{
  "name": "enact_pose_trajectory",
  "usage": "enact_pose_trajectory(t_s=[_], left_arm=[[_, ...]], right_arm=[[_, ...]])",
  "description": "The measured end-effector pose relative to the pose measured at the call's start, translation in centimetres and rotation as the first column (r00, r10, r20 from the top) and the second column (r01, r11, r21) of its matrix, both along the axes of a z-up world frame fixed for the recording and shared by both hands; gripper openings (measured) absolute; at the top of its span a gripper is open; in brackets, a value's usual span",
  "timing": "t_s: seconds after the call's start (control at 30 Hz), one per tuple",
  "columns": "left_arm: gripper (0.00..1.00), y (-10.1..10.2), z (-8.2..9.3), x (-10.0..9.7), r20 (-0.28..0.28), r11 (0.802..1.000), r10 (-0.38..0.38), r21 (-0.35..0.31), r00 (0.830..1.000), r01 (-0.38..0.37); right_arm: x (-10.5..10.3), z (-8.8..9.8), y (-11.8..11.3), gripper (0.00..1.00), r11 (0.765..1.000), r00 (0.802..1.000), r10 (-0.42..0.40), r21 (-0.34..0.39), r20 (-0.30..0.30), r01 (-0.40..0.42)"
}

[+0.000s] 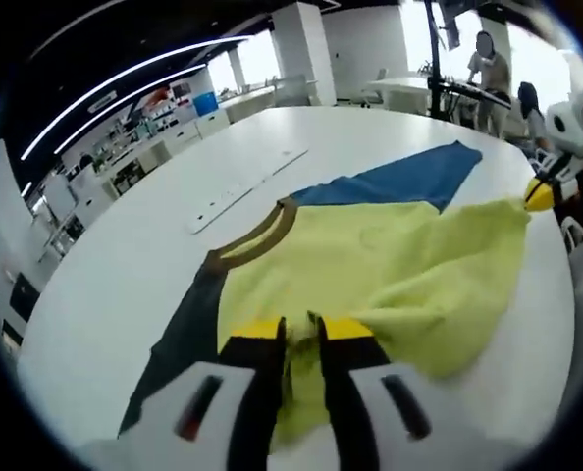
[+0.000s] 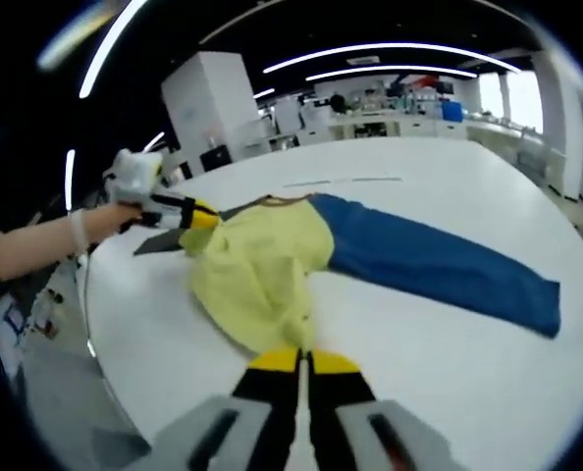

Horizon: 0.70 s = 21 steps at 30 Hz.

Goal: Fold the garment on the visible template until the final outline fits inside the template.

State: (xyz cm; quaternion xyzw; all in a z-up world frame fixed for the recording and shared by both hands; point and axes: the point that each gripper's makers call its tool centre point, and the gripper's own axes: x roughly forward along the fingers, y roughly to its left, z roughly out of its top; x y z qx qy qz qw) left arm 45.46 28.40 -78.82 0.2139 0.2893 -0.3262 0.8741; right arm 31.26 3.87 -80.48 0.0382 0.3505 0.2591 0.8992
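Observation:
A garment lies on the white table (image 1: pixel 125 265): yellow body (image 1: pixel 390 265), olive collar (image 1: pixel 257 235), and a blue sleeve (image 1: pixel 409 177) stretched away. A dark strip (image 1: pixel 179 343) runs out from under the yellow cloth; I cannot tell whether it is a sleeve or the template. My left gripper (image 1: pixel 299 329) is shut on the yellow hem. The right gripper (image 1: pixel 539 194) pinches the far yellow corner. In the right gripper view, the right gripper (image 2: pixel 298 361) is shut on the yellow cloth (image 2: pixel 257 270), the blue sleeve (image 2: pixel 439 265) runs right, and the left gripper (image 2: pixel 201 216) holds the opposite corner.
A long white strip (image 1: pixel 242 186) lies on the table beyond the collar. People stand at a table at the back right (image 1: pixel 488 69). A person's hand and forearm (image 2: pixel 36 245) hold the left gripper near the table edge. Shelves and desks line the far room.

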Motion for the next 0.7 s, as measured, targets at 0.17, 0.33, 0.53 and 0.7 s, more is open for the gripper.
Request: enact_pose_trajectory(t_s=[0.17, 0.33, 0.53, 0.7], left_arm=[[0.36, 1.2, 0.1, -0.3, -0.005, 1.000, 0.001, -0.001, 1.000, -0.001], [0.30, 2.5, 0.1, -1.3, -0.022, 0.999, 0.034, -0.007, 0.999, -0.034], [0.24, 4.3, -1.1, -2.2, -0.083, 0.995, 0.096, -0.022, 0.992, -0.098], [0.14, 5.0, -1.8, -2.6, -0.120, 0.989, 0.130, -0.058, 0.984, -0.138]], right_arm=[[-0.4, 0.3, 0.2, 0.00, 1.000, 1.000, 0.004, 0.004, -0.005, -0.004], [-0.7, -0.3, 0.5, 0.00, 1.000, 1.000, 0.007, 0.005, -0.012, -0.007], [-1.1, -0.2, 0.8, 0.00, 1.000, 1.000, 0.008, 0.011, -0.014, -0.008], [-1.1, -0.4, 0.6, 0.00, 1.000, 1.000, 0.008, 0.010, -0.017, -0.008]])
